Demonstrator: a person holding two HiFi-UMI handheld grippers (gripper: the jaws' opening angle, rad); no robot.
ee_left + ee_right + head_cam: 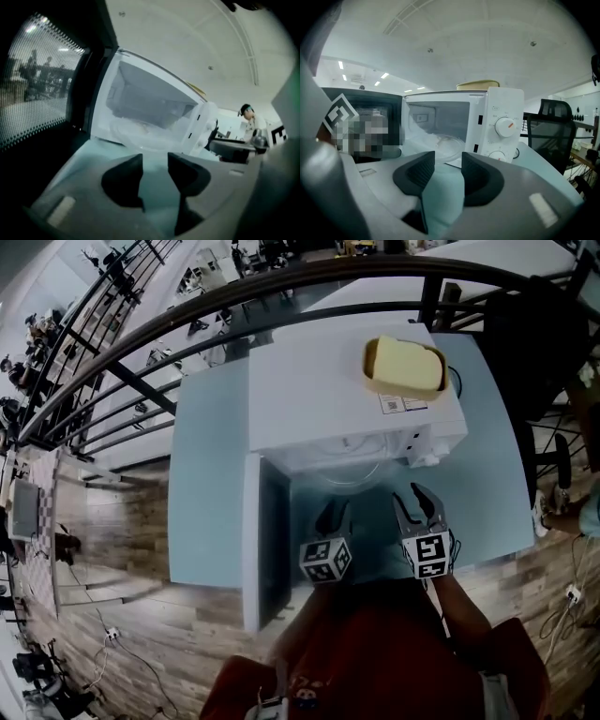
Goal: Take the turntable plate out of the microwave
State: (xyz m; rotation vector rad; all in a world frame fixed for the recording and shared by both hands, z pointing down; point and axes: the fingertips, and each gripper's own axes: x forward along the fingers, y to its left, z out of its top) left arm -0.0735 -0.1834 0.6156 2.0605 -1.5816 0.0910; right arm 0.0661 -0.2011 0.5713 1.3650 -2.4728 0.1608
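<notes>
A white microwave (347, 390) stands on a light blue table (206, 512), its door (255, 540) swung open to the left. The clear glass turntable plate (352, 476) lies in the cavity, its front rim at the opening. It also shows in the left gripper view, plate (140, 133), and in the right gripper view, plate (445, 143). My left gripper (336, 514) hovers over the table just in front of the opening, open, nothing between the jaws (154, 159). My right gripper (415, 501) is beside it below the control panel, also open and empty (447, 157).
A yellow lidded container (403, 365) sits on top of the microwave. Two knobs (506, 126) are on the panel at the right. A black office chair (548, 122) stands right of the table. A black railing (187, 334) curves behind. A person (248, 117) stands far off.
</notes>
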